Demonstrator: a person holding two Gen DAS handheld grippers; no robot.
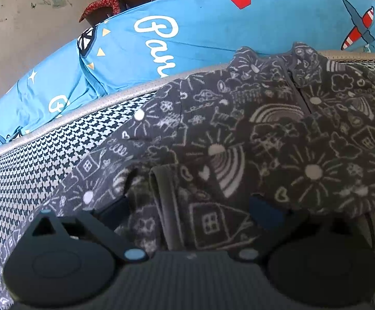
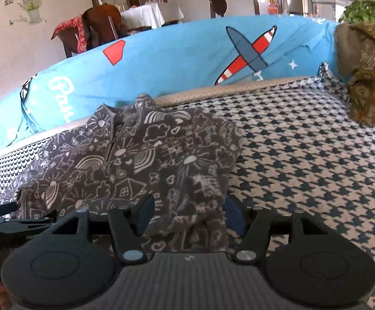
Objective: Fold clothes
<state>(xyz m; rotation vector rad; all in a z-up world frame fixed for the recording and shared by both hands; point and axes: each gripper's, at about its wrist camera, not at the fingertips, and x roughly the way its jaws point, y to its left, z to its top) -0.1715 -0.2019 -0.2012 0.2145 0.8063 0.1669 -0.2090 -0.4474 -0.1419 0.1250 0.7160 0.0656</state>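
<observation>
Houndstooth cover (image 2: 303, 155): garment (image 2: 140, 149) collar-away.

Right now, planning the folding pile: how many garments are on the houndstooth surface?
1: the grey doodle-print top lies spread at the surface's left, collar toward the blue cushion. Others may be hidden out of view.

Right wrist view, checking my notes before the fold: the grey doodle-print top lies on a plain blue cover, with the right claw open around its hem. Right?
Not quite. The right wrist view shows the grey doodle-print top lying on a houndstooth cover, not plain blue; the blue fabric lies behind it. The right claw is open around the hem.
</observation>
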